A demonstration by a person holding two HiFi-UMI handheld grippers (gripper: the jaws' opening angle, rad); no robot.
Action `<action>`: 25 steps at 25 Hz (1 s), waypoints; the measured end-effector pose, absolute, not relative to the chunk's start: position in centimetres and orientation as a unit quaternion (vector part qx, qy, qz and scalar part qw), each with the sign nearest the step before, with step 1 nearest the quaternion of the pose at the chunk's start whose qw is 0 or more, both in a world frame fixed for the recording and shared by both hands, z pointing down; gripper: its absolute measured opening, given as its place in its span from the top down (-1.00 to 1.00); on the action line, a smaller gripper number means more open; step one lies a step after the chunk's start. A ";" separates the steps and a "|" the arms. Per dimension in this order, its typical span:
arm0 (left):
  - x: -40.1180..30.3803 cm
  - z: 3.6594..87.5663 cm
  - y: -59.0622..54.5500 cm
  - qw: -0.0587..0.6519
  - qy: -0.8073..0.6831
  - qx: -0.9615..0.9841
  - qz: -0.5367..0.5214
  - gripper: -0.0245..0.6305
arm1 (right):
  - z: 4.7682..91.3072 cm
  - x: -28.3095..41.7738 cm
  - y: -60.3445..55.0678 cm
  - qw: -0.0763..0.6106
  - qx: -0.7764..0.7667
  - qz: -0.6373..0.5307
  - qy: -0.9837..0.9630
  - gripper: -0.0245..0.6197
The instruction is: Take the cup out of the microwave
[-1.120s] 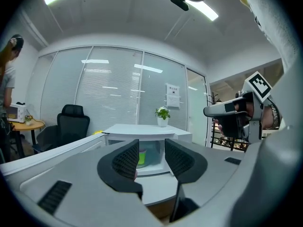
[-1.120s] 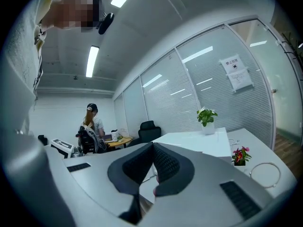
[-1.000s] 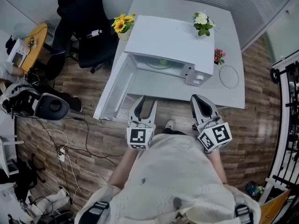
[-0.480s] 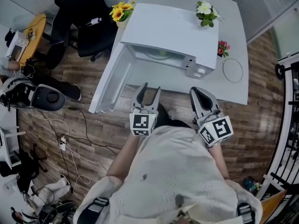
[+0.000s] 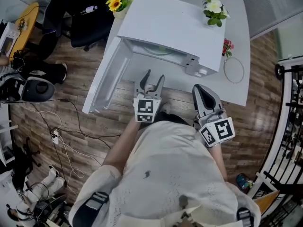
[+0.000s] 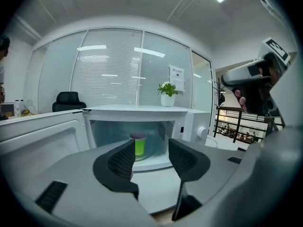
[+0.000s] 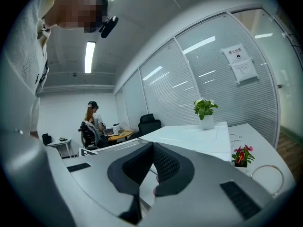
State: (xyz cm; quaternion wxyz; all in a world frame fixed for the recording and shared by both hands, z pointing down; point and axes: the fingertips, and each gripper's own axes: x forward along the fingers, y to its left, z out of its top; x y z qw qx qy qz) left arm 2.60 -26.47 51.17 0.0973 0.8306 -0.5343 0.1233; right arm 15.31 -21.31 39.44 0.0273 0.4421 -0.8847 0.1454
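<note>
The white microwave [image 5: 175, 27] stands on the white table [image 5: 236, 86] with its door [image 5: 106, 86] swung open to the left. Inside its cavity a green cup [image 6: 139, 144] with a purple rim stands upright on the turntable. My left gripper [image 5: 151, 79] hovers in front of the open cavity, short of the cup. Its jaws [image 6: 151, 157] are opening, with nothing between them, and the cup shows through the gap. My right gripper [image 5: 201, 92] hangs at the table's front edge, to the right of the microwave's knob panel, jaws [image 7: 152, 167] shut on nothing.
Yellow flowers [image 5: 118, 1], a white-flowered plant [image 5: 214, 9], pink flowers [image 5: 227, 46] and a white cable loop [image 5: 233, 70] sit around the microwave. A black office chair [image 5: 90, 18] stands at the left. A person sits at a far desk [image 7: 92, 119].
My left gripper has moved forward toward the open microwave and its jaws have spread wider. The right gripper has crept forward slightly and stays shut.
</note>
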 end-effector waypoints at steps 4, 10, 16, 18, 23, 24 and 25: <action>2.8 52.0 -28.5 0.108 -0.533 0.829 0.129 0.20 | 39.2 15.1 -22.3 0.039 0.451 0.139 -0.881 0.90; 2.7 55.1 -31.8 0.138 -0.535 0.822 0.136 0.16 | 40.3 15.5 -24.1 0.055 0.468 0.145 -0.870 0.90; 2.8 57.5 -34.5 0.144 -0.535 0.819 0.152 0.12 | 41.2 15.8 -25.3 0.060 0.489 0.153 -0.857 0.90; 2.8 58.0 -35.3 0.146 -0.537 0.816 0.156 0.12 | 41.3 15.8 -25.6 0.068 0.495 0.150 -0.853 0.90; 2.8 59.1 -37.3 0.144 -0.546 0.809 0.166 0.05 | 42.0 16.5 -26.2 0.082 0.516 0.151 -0.839 0.90; 2.9 59.3 -37.7 0.143 -0.545 0.809 0.170 0.03 | 42.0 16.7 -26.4 0.083 0.520 0.152 -0.836 0.90; 3.1 59.5 -38.1 0.142 -0.545 0.808 0.172 0.00 | 42.0 16.9 -26.5 0.084 0.525 0.152 -0.833 0.90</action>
